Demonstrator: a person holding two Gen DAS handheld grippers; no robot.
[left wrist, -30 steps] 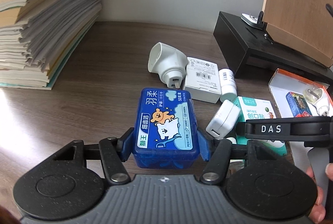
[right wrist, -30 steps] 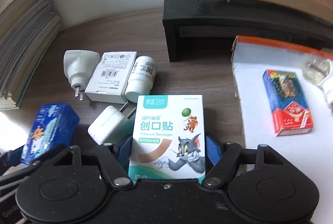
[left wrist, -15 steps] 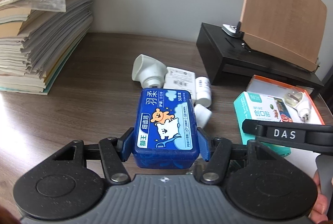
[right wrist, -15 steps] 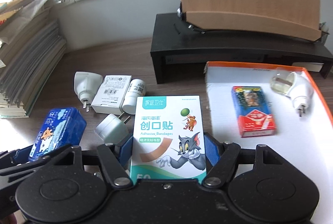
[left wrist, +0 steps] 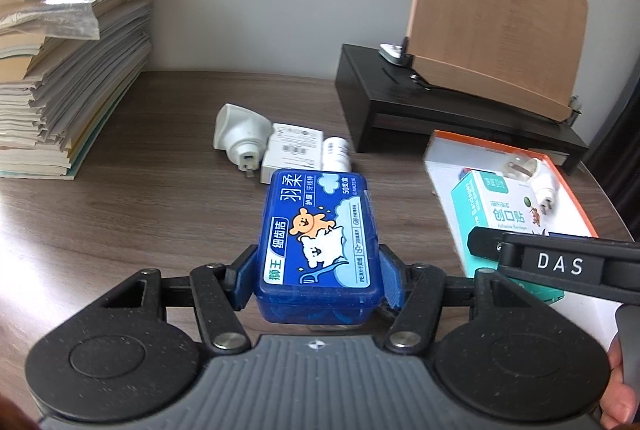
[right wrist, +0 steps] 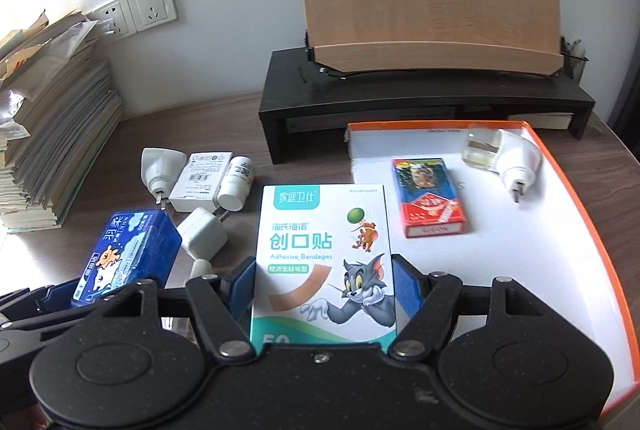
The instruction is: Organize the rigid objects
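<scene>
My left gripper (left wrist: 318, 272) is shut on a blue dental floss box (left wrist: 318, 234) and holds it above the wooden desk; the box also shows in the right wrist view (right wrist: 124, 258). My right gripper (right wrist: 324, 286) is shut on a white and teal adhesive bandage box (right wrist: 324, 254), held above the left edge of the orange-rimmed white tray (right wrist: 560, 250). The bandage box also shows in the left wrist view (left wrist: 500, 218). In the tray lie a red card pack (right wrist: 428, 202) and a white plug-in vaporizer (right wrist: 504, 158).
On the desk lie a white plug adapter (right wrist: 158, 172), a white charger box (right wrist: 202, 180), a small white bottle (right wrist: 236, 182) and a white charger (right wrist: 202, 236). A paper stack (left wrist: 60, 70) stands at the left. A black riser (right wrist: 420, 110) with a wooden board stands behind.
Both grippers have risen and pulled back with their boxes, so the desk items look smaller and farther. The bandage box has moved over the tray's left edge.
</scene>
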